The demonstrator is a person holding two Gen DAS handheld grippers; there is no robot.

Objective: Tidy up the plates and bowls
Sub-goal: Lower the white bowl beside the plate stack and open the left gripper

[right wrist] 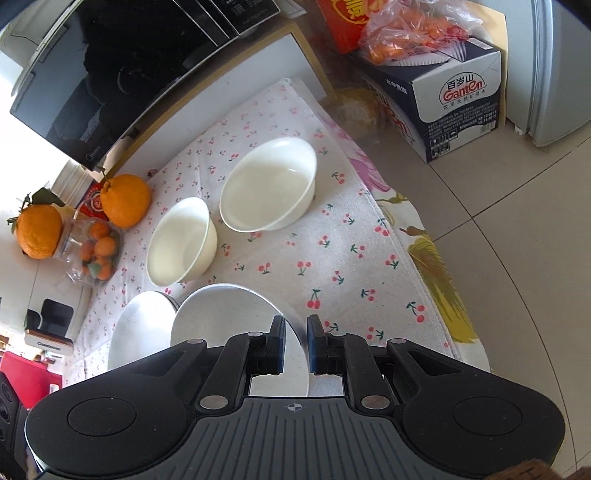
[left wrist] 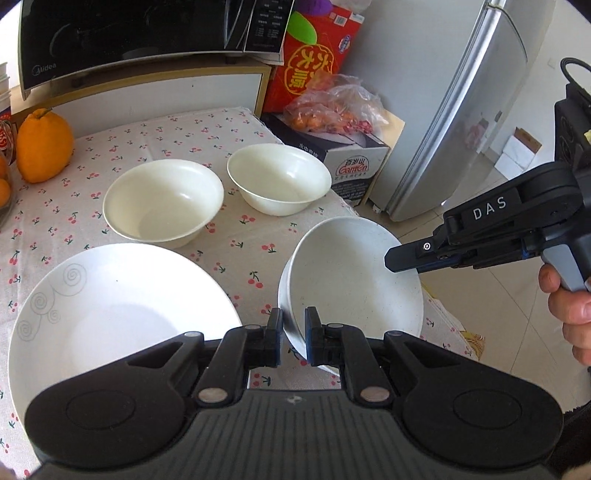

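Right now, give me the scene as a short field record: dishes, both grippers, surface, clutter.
held dish: tilted white plate, lifted at the table's right edge
left gripper: fingers shut on the plate's near rim
right gripper: fingers shut on the plate's opposite rim
dish on table: swirl-pattern plate, flat, near left
bowls: two cream bowls, upright, side by side, apart
surface: cherry-print tablecloth
clutter: large orange, microwave, bag of small oranges on a water carton

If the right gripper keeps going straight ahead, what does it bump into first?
Probably the tilted plate: the right gripper already straddles its rim. Past it there's only the cherry tablecloth, though depth is hard to judge.
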